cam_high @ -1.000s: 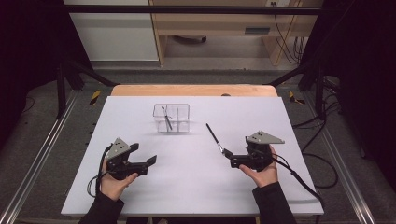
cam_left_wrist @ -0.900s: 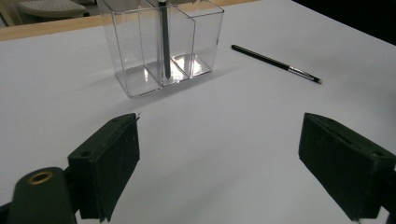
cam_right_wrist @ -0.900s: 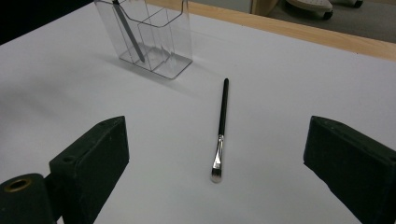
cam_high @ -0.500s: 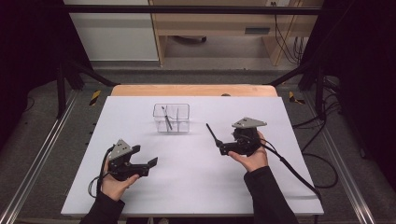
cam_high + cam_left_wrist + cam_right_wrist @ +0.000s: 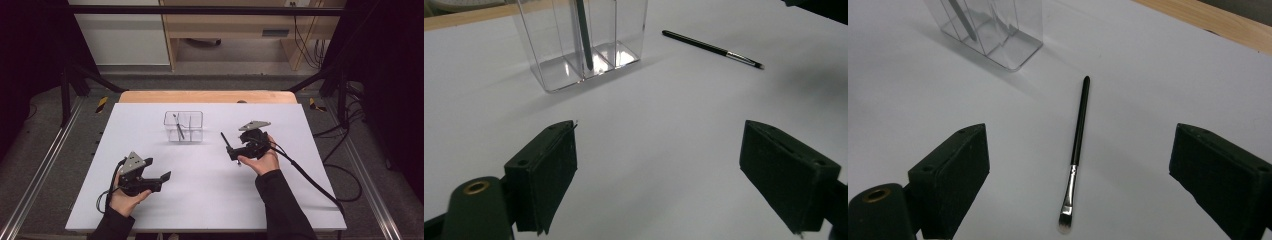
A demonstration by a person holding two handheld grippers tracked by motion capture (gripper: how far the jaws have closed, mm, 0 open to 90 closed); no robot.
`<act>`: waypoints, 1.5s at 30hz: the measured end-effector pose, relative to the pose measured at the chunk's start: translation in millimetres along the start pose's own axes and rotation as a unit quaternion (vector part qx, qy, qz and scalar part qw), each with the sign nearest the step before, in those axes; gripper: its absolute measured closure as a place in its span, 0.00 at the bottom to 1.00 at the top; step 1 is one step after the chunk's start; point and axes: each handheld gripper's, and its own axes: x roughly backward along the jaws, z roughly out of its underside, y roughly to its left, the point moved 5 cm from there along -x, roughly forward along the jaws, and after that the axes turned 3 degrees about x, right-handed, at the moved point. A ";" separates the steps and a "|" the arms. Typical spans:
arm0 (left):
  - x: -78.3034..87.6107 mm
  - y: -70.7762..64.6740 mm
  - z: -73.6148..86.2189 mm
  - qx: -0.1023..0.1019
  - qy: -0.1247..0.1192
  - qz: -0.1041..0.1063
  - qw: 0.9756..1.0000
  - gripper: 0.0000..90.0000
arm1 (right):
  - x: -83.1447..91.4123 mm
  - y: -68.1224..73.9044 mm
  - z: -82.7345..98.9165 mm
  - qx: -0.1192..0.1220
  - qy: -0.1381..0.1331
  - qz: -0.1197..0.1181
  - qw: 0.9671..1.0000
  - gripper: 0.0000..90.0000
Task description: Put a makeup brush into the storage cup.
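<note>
A thin black makeup brush (image 5: 1079, 131) lies flat on the white sheet, its bristle end nearest my right gripper (image 5: 1083, 165). That gripper hangs just above it, open, one jaw on each side of the brush and neither touching it. From the high view, the right gripper (image 5: 235, 149) sits right of centre over the brush (image 5: 225, 139). A clear divided container (image 5: 183, 126) stands at mid-table with one dark slim tool leaning inside. My left gripper (image 5: 159, 172) rests low at the front left, open, with nothing between its jaws. It faces the container (image 5: 579, 40) and the brush (image 5: 709, 47).
The white sheet (image 5: 200, 205) covers the table, with a wooden edge (image 5: 207, 96) along the far side. The right gripper's cable (image 5: 310, 175) trails off to the right front. Metal rails and dark floor flank the table.
My right gripper has moved left and away from the table's front edge, ending over the brush's bristle end. The left gripper has stayed where it was.
</note>
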 end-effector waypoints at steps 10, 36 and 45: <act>1.7 5.3 -1.6 0.012 -0.006 -0.002 1.000 0.16 | -25.9 -1.1 -0.1 0.005 0.033 0.000 0.999 0.15; 0.0 8.6 -0.7 0.017 0.002 0.001 1.000 0.15 | -75.9 -7.6 17.2 0.003 0.118 0.008 0.993 0.61; -1.1 8.5 0.2 0.016 0.007 0.002 1.000 0.16 | -79.4 -6.3 20.2 -0.004 0.129 -0.005 0.992 0.76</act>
